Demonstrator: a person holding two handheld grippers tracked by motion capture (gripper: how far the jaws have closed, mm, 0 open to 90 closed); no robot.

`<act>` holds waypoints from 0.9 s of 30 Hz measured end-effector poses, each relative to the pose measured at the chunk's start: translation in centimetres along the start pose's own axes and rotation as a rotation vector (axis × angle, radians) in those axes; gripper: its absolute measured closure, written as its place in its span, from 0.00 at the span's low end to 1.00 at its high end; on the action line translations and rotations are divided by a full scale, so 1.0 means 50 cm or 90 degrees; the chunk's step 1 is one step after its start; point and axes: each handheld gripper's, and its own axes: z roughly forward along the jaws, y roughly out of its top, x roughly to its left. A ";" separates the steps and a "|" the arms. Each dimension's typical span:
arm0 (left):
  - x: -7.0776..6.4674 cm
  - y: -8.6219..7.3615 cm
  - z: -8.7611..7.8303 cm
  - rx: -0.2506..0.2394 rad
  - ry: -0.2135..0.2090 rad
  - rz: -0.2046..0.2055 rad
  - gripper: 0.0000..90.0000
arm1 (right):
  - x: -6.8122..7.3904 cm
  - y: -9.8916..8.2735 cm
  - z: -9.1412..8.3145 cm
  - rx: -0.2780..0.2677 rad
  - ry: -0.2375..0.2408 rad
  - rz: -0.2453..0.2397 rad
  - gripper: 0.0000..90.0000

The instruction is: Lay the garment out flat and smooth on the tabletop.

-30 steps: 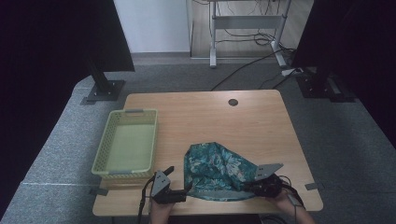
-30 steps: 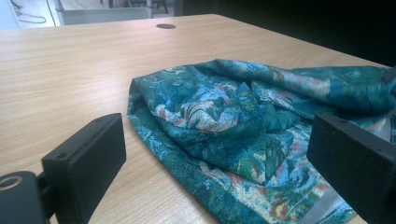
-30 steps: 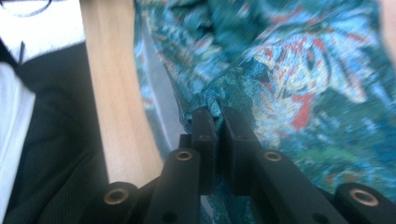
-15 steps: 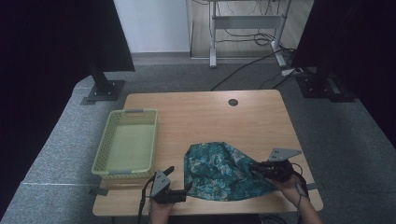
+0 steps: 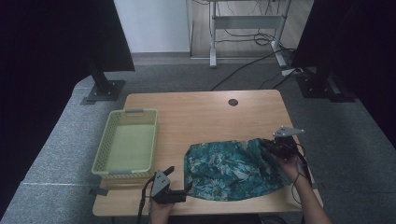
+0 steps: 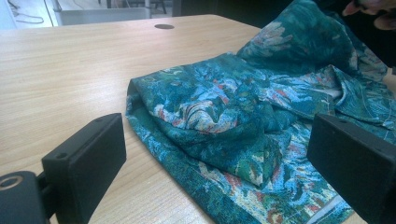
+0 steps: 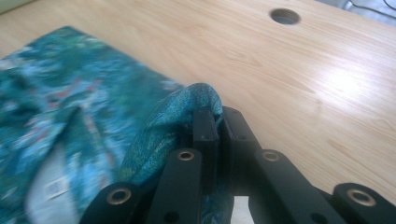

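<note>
Teal floral cloth (image 5: 233,170) crumpled on tabletop (image 5: 201,112), right of green basket (image 5: 127,143). Right gripper (image 5: 272,147) at cloth's right edge, jaws clenched on lifted fold. Left gripper (image 5: 184,189) at cloth's near-left corner, jaws released, wide apart.

Two handheld grippers w/ matte black, blocky jaws on black linkage arms w/ brass-ringed pivot holes; left gripper (image 5: 183,189) & right gripper (image 5: 265,145) each carry a grey triangular top plate & trail a black cable; forearms bare
</note>
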 end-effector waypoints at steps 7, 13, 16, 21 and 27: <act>0.000 0.000 0.001 0.003 -0.002 0.000 0.05 | -0.054 -0.012 0.021 0.018 -0.041 0.050 0.95; 0.000 0.000 0.001 0.004 -0.001 -0.001 0.05 | -0.080 -0.024 0.038 0.043 -0.072 0.070 0.91; 0.000 0.000 0.001 0.002 0.001 -0.001 0.05 | -0.090 -0.030 0.044 0.057 -0.083 0.073 0.91; 0.000 0.000 0.001 0.003 -0.002 -0.001 0.05 | -0.104 -0.035 0.048 0.072 -0.103 0.087 0.87; 0.001 0.001 0.002 0.004 -0.005 -0.002 0.05 | -0.126 -0.051 0.059 0.116 -0.134 0.099 0.82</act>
